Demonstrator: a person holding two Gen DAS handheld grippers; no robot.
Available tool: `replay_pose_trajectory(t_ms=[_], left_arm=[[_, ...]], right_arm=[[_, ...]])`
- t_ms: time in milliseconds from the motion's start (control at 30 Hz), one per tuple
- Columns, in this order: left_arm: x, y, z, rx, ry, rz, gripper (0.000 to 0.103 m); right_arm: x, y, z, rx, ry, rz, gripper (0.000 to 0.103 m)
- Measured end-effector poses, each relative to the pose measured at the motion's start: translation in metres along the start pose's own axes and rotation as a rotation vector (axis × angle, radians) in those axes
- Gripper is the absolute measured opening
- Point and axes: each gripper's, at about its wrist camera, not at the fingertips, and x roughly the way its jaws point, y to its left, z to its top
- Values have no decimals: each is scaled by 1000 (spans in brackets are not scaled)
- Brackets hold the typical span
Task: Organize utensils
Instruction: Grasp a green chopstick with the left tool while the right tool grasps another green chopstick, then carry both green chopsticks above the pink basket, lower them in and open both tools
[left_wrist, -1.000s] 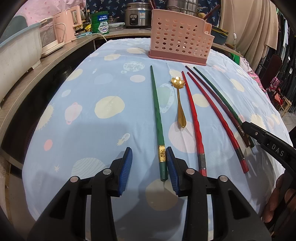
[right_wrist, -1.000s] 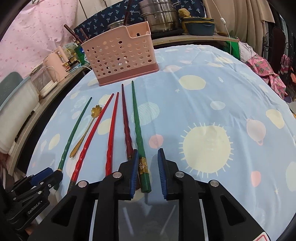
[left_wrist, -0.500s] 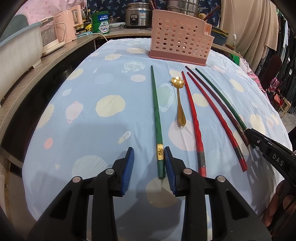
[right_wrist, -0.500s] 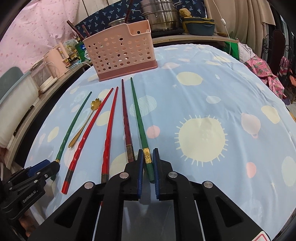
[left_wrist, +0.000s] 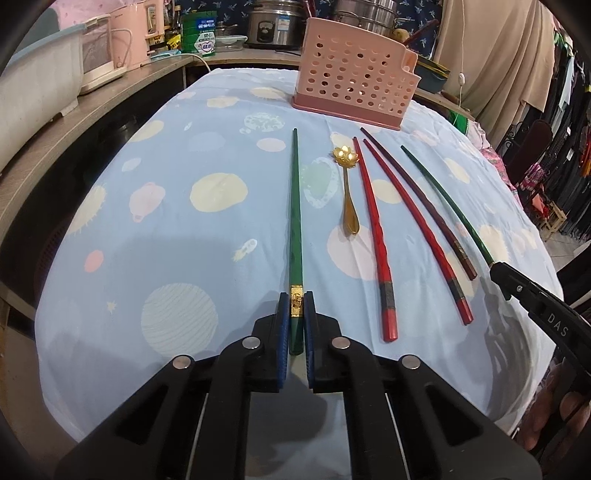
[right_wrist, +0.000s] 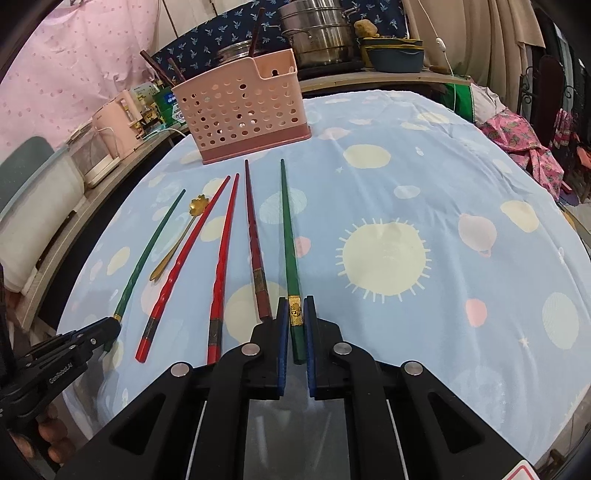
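My left hand-held gripper (left_wrist: 296, 317) is clamped on one green chopstick (left_wrist: 295, 229) at its gold band; my right hand-held gripper (right_wrist: 295, 321) pinches the other green chopstick (right_wrist: 289, 236) likewise. Between them on the worktop (right_wrist: 443, 206) I count two red chopsticks (right_wrist: 221, 266), one maroon chopstick (right_wrist: 254, 243), one gold spoon (left_wrist: 348, 195). One basket (left_wrist: 351, 88) stands ahead.

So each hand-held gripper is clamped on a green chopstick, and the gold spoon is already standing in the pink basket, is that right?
Not quite. The gold spoon lies flat on the tablecloth, short of the pink basket; the left wrist view shows it. The rest holds: the left hand-held gripper and the right hand-held gripper each clamp a green chopstick.
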Motion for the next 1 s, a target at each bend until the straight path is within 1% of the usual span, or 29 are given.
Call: replay_pose_trajectory(t_ms=[100, 267, 467, 667, 833, 1000], left_arm=[[-6, 3, -1, -17, 4, -14, 7], [-25, 6, 1, -32, -24, -23, 7], [-53, 9, 14, -51, -84, -31, 7], [-85, 7, 49, -51, -167, -33, 7], [-107, 2, 93, -56, -229, -34, 7], [-123, -9, 138, -28, -292, -33, 7]], right_arm=[[-7, -1, 1, 3, -11, 5, 7], [-27, -1, 5, 15, -47, 19, 7], [-58, 0, 22, 35, -120, 43, 7], [-90, 5, 54, 24, -204, 50, 7], [-107, 6, 87, 18, -257, 47, 7], [-118, 6, 120, 24, -295, 42, 7]])
